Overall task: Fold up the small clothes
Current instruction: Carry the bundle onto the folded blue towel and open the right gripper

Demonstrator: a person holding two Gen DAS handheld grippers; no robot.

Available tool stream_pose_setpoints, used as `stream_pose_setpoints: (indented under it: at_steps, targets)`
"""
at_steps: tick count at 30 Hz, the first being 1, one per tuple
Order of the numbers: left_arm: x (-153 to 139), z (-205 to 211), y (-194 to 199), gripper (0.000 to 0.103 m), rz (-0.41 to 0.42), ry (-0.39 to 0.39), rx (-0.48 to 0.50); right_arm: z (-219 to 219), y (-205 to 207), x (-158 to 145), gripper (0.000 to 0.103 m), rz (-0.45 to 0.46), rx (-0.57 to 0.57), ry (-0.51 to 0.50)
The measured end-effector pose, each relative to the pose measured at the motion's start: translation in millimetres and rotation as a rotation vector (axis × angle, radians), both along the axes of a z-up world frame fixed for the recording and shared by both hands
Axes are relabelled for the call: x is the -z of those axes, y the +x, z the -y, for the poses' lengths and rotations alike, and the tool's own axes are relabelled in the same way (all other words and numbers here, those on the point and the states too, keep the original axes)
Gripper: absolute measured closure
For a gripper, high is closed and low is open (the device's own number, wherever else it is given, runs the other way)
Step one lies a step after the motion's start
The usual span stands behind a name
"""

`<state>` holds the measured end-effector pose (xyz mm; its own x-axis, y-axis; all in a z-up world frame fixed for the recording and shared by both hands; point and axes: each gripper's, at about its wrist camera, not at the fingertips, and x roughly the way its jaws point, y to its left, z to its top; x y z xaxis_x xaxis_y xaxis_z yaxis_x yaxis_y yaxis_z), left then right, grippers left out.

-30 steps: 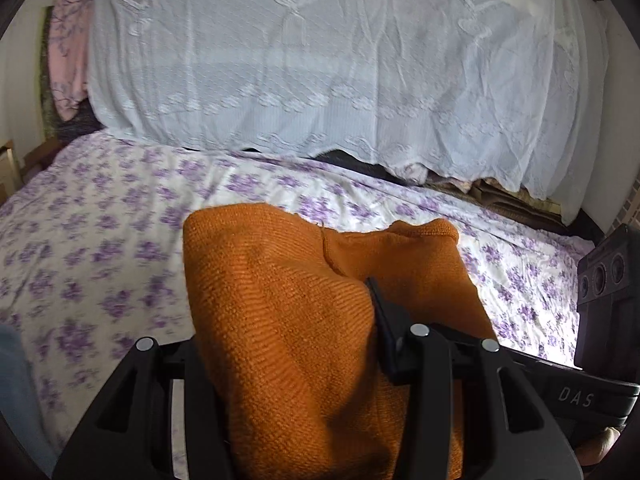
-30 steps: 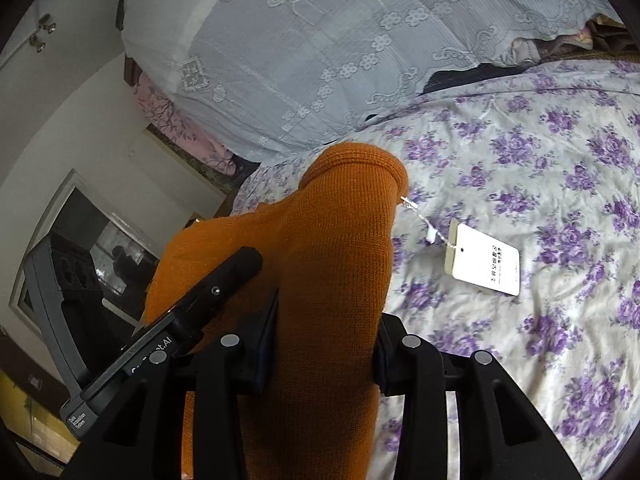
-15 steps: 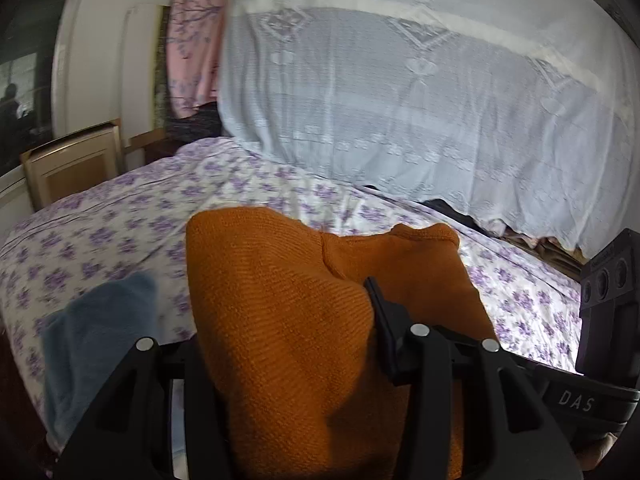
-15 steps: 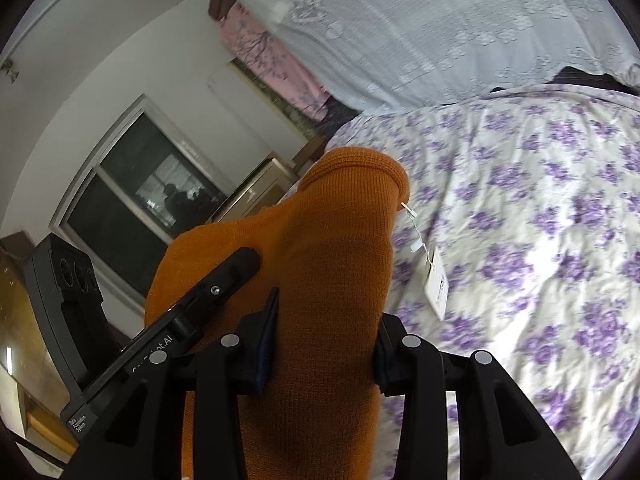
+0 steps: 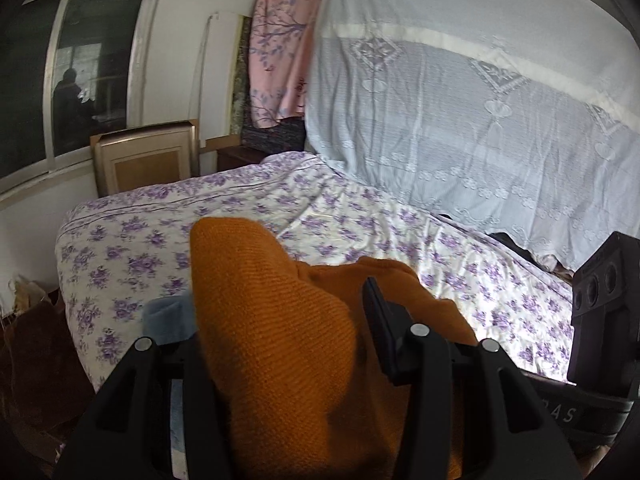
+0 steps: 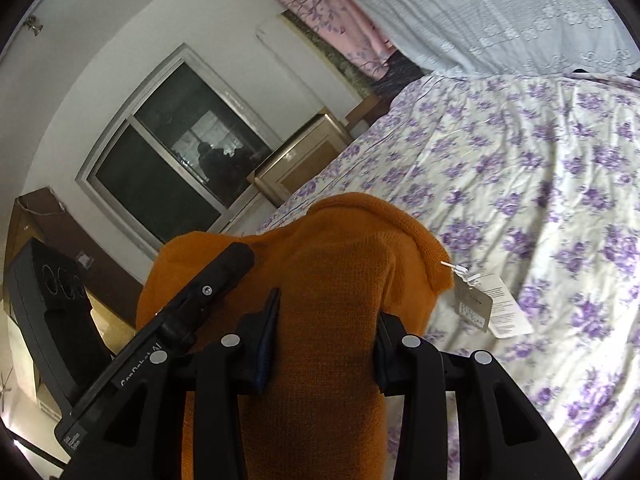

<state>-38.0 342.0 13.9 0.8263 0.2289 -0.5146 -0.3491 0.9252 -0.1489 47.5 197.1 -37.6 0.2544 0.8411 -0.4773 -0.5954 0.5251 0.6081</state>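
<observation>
Both grippers pinch the same orange knitted garment point(image 5: 280, 320), which is bunched thick between their jaws and held above a bed point(image 5: 360, 216) with a purple-flowered sheet. The left gripper point(image 5: 288, 344) clamps one folded bulge of it; the right gripper point(image 6: 324, 340) squeezes another, and the knit rises in a hump past its fingers. Paper tags point(image 6: 492, 304) hang on a thread from the garment's edge on the right, over the sheet. A blue cloth point(image 5: 168, 316) lies on the bed just beside the left gripper. A white lace cover point(image 5: 460, 112) drapes a pile at the bed's far side, with a window point(image 6: 172, 156) in the wall.
</observation>
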Motion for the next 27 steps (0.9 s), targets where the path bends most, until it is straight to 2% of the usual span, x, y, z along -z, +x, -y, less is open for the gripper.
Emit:
stream_pose_setpoints:
  at_steps: [4, 9, 12, 15, 17, 18, 21, 22, 23, 25, 27]
  targets:
    - [0.5, -41.9, 3.3, 0.058, 0.028, -0.049, -0.053, -35.2, 16.6, -0.1, 0.065, -0.021, -0.019, 0.017]
    - [-15.8, -77.3, 5.2, 0.058, 0.09, -0.025, -0.116, -75.1, 27.5, -15.1, 0.066, 0.045, -0.037, 0.066]
    - [-23.3, -90.6, 3.2, 0.057, 0.108, -0.005, -0.142, -89.3, 32.4, -17.4, 0.066, 0.032, -0.049, 0.126]
    - [-23.1, -100.0, 0.1, 0.05, 0.101, 0.03, -0.161, -104.4, 32.5, -12.8, 0.066, 0.045, -0.067, 0.145]
    - [-6.2, -109.9, 6.1, 0.041, 0.051, 0.018, -0.166, -115.2, 32.1, -1.8, 0.066, 0.071, -0.063, 0.093]
    - [4.7, -117.4, 8.7, 0.04, 0.022, -0.013, -0.165, -118.9, 33.6, 7.7, 0.066, 0.066, -0.058, 0.063]
    - [65.5, -138.1, 24.8, 0.037, -0.1, -0.152, -0.145, -125.9, 42.9, 53.0, 0.066, -0.014, -0.024, -0.069]
    - [91.4, -140.3, 31.2, 0.036, -0.177, -0.191, -0.145, -126.4, 44.9, 69.4, 0.066, -0.039, -0.016, -0.122]
    - [109.8, -141.2, 32.8, 0.031, -0.219, -0.223, -0.146, -124.4, 46.1, 81.8, 0.064, -0.055, -0.013, -0.149]
    - [128.5, -140.9, 25.8, 0.027, -0.187, -0.285, -0.157, -116.1, 48.0, 98.3, 0.058, -0.089, -0.009, -0.15]
    - [128.3, -134.4, 26.2, 0.024, -0.188, -0.246, -0.159, -109.3, 53.2, 104.2, 0.05, -0.123, 0.003, -0.141]
